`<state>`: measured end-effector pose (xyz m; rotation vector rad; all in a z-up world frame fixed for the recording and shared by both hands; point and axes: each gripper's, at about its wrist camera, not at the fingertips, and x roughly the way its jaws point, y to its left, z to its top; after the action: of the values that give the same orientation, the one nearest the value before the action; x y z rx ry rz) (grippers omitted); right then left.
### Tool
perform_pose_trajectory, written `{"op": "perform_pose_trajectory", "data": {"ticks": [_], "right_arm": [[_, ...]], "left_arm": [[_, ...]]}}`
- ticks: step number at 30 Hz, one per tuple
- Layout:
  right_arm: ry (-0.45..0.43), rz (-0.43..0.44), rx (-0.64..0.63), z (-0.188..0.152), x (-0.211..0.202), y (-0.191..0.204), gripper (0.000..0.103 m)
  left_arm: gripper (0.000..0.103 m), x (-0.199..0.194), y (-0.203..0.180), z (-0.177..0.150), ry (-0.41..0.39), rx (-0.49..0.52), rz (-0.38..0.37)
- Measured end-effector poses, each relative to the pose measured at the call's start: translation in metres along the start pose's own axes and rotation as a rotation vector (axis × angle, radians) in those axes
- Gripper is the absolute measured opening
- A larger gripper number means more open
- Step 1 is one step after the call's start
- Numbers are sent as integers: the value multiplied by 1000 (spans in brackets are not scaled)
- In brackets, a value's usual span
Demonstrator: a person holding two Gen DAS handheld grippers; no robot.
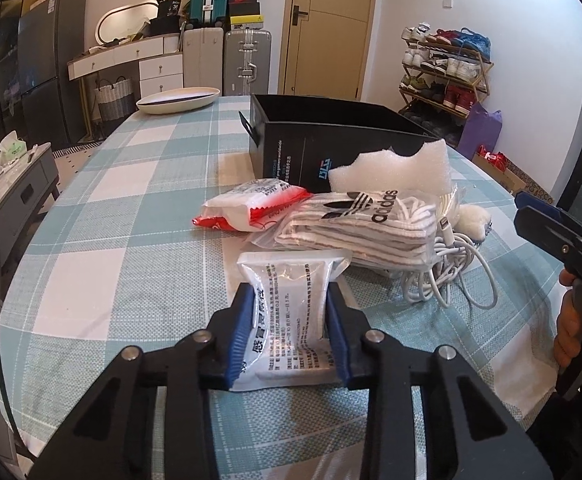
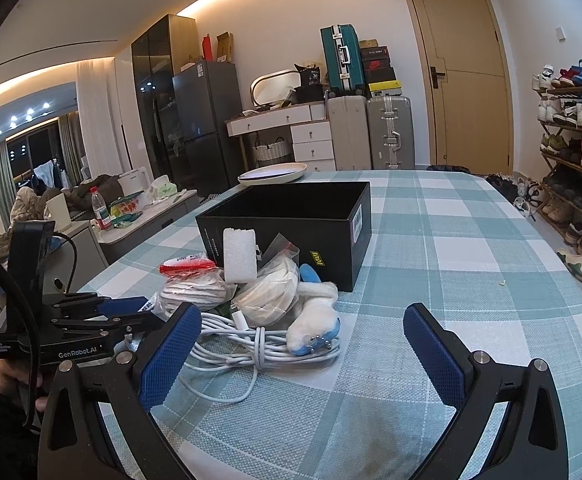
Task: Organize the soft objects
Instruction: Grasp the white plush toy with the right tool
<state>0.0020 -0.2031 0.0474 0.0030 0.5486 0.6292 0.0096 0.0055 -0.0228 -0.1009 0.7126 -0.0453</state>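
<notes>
My left gripper (image 1: 289, 294) is shut on a silvery printed packet (image 1: 287, 332), whose sides buckle between the blue pads, low over the checked tablecloth (image 1: 131, 220). Just beyond it lies a pile: a red-and-white packet (image 1: 251, 210), bagged striped socks (image 1: 355, 224), a white foam piece (image 1: 395, 172), a coiled white cable (image 1: 447, 276) and a white-and-blue plush toy (image 2: 315, 320). An open black box (image 1: 331, 136) stands behind the pile. My right gripper (image 2: 302, 314) is open above the cloth, to the right of the pile, with nothing between its fingers.
A cream oval plate (image 1: 179, 100) sits at the table's far end. Suitcases (image 2: 389, 132), a dresser and a door stand beyond it. A shoe rack (image 2: 571, 128) lines the right wall. A low cabinet with bottles (image 2: 131, 216) is left of the table.
</notes>
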Motion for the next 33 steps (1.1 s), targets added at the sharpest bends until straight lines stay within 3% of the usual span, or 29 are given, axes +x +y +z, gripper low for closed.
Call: {"op": "perform_pose_trajectory", "data": {"ticks": [5, 9, 14, 17, 24, 26, 30, 33], "right_arm": [[84, -25, 23, 4, 17, -6, 102], [140, -65, 22, 5, 30, -10, 82], [185, -121, 36, 5, 41, -18, 75], [207, -119, 36, 7, 47, -20, 74], [245, -83, 46, 11, 65, -19, 60], [245, -61, 53, 11, 67, -19, 54], [234, -15, 49, 12, 68, -16, 31], [216, -19, 29, 12, 64, -11, 30]], "left_arm": [[34, -4, 5, 2, -24, -12, 18], [34, -4, 10, 4, -33, -25, 25], [34, -5, 13, 4, -48, -31, 30], [34, -4, 15, 5, -47, -31, 30], [34, -4, 15, 5, -54, -31, 33], [34, -5, 15, 5, -58, -31, 32], [34, -7, 16, 7, -65, -34, 32], [34, -9, 16, 7, -74, -35, 34]]}}
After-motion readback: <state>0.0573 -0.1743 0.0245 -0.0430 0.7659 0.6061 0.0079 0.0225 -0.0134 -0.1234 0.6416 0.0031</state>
